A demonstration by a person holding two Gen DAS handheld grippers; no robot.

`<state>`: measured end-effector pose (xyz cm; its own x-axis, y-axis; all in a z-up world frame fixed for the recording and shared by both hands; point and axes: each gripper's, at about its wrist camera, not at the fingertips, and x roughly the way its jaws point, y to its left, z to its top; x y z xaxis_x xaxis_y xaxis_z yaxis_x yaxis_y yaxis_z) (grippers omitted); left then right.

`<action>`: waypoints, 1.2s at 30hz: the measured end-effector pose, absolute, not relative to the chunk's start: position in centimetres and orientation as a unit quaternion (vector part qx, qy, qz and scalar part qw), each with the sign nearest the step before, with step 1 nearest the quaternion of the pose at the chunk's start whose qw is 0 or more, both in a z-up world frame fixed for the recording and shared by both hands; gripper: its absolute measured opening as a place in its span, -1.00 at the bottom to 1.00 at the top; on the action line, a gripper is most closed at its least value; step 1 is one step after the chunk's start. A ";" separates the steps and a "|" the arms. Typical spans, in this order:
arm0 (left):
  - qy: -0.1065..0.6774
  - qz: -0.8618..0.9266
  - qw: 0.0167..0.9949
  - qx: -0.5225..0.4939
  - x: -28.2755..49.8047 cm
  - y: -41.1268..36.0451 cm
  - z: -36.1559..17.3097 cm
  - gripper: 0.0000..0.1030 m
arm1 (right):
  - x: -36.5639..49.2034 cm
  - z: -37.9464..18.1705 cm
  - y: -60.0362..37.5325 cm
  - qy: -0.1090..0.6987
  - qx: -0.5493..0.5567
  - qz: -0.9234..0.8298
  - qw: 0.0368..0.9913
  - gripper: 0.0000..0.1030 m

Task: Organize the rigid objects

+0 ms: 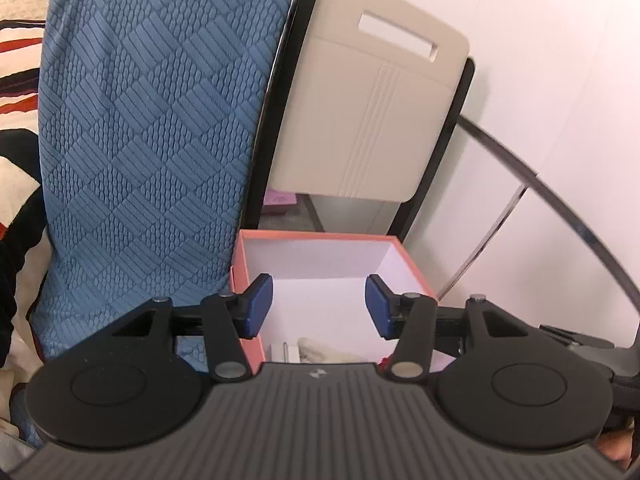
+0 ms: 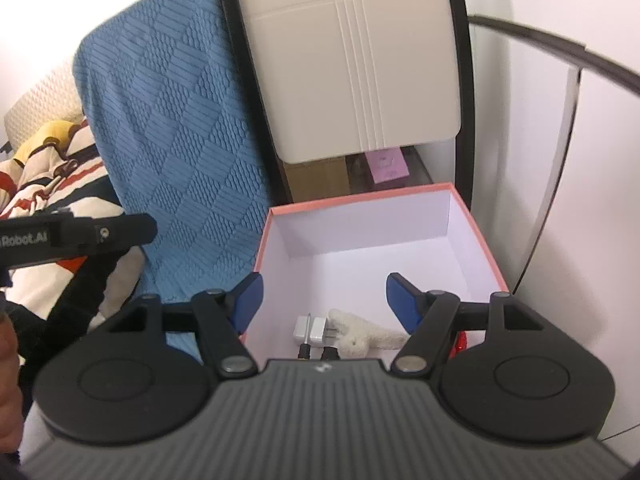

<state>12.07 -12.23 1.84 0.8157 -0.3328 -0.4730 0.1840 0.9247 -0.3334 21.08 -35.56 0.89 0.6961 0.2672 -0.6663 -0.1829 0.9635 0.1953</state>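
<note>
Both claws are spread with nothing between the pads. The left gripper point(image 1: 319, 306) has its blue fingertips point(image 1: 259, 306) apart, framing the inside of the pink box point(image 1: 250, 272), and they aren't touching anything. Same deal on the right gripper point(image 2: 324, 306): blue pads point(image 2: 402, 304) wide, empty air between them, hovering above that same box point(image 2: 486, 236).

The box is open-topped, coral pink outside and white inside. In the right wrist view you can see what's on its floor near the front wall: two small white plug adapters point(image 2: 311, 328) side by side, one with metal prongs sticking out, and a fuzzy cream plush thing point(image 2: 362, 334) just beside them, maybe touching. Something red point(image 2: 460, 340) peeks out behind the right finger linkage, can't say what it is. Two dark tips point(image 2: 316, 352) show below the adapters, but the gripper body cuts them off.

In the left wrist view the contents are mostly hidden behind the gripper, just a sliver of the white adapter point(image 1: 286, 350) and the plush point(image 1: 320, 350).

Around the box: a blue textured cover point(image 2: 180, 128) over a chair back stands just to its left, touching or close to it. Behind is a beige chair back point(image 2: 352, 60) with a handle slot and a black frame. Further back, a brown carton point(image 2: 316, 180) and a pink-purple item point(image 2: 386, 166), too small to read. A striped blanket point(image 2: 48, 176) lies far left, and the other gripper's black body point(image 2: 76, 234) pokes in there too.
</note>
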 end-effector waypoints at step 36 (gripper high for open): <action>0.245 -0.163 0.950 -0.110 2.8 -10.8 -1.3 0.86 | 10.3 -0.5 -33.2 0.352 0.033 0.053 0.934 0.36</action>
